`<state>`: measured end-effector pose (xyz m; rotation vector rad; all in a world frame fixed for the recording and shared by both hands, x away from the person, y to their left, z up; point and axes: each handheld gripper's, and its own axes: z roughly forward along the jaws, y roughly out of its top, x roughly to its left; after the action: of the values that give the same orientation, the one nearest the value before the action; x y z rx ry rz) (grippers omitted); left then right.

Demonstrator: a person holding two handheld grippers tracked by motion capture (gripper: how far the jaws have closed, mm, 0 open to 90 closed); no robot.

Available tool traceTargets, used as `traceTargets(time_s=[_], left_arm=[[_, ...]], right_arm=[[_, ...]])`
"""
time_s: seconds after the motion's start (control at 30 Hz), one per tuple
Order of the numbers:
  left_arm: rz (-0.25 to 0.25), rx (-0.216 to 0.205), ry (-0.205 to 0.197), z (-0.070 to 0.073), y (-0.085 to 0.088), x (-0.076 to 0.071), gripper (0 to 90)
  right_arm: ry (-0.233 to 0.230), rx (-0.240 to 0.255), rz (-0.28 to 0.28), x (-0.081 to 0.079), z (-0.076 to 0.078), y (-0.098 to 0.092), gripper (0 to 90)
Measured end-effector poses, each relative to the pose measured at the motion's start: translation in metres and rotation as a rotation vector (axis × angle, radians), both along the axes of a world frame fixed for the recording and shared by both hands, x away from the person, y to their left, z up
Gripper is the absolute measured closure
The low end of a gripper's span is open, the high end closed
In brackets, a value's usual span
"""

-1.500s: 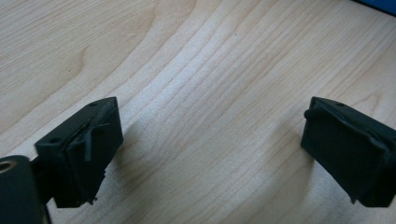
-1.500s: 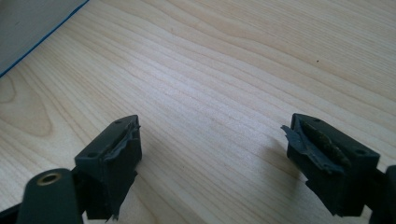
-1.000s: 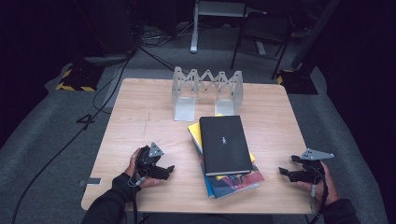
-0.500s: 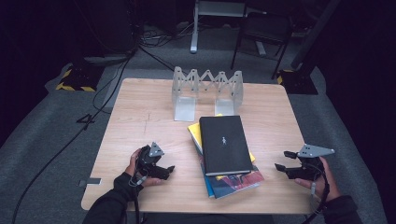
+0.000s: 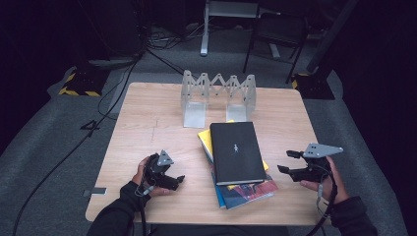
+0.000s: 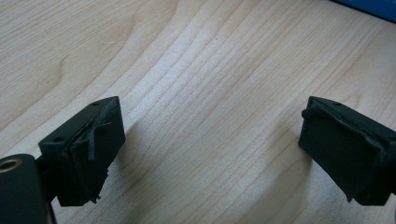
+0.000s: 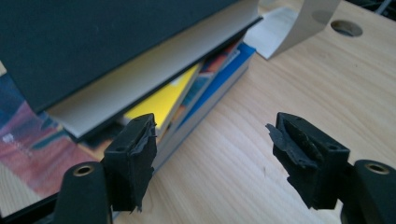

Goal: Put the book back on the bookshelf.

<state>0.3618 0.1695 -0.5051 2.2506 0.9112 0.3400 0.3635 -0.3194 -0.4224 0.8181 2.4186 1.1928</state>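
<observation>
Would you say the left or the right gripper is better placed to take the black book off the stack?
Probably the right gripper: its open jaws face the black book from close by, whereas the left gripper lies low over bare table.

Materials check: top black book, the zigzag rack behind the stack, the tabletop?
Black book: matte cover, looks like cloth or coated board; cream paper page edges show in the right gripper view.
Zigzag rack: pale grey folded sheet, probably metal, possibly plastic; thin flat panels, dull sheen.
Tabletop: light wood or wood-look laminate; visible grain lines, smooth satin surface.
</observation>
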Motion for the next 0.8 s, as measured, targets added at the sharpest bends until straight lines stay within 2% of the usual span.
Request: traceTargets(time_s=[0.3,0.47,0.7,0.73,0.8], left_arm=[[0.021,0.001,-0.001,0.0,-0.002,-0.002,7.4],[0.017,0.0,0.0,0.0,-0.002,-0.002,7.4],[0.015,-0.001,-0.005,0.0,-0.002,-0.002,7.7],[0.015,-0.001,-0.005,0.0,-0.002,-0.002,9.0],[-0.019,-0.006,-0.012,0.002,-0.005,-0.004,15.7]], right_arm=[[0.001,0.044,0.037,0.005,0.011,0.023,29.2],[-0.006,0.051,0.04,0.006,0.017,0.037,27.1],[-0.001,0.05,0.089,0.004,0.018,0.053,26.8],[0.001,0.052,0.094,0.004,0.018,0.055,26.8],[0.015,0.055,0.101,0.004,0.016,0.059,26.8]])
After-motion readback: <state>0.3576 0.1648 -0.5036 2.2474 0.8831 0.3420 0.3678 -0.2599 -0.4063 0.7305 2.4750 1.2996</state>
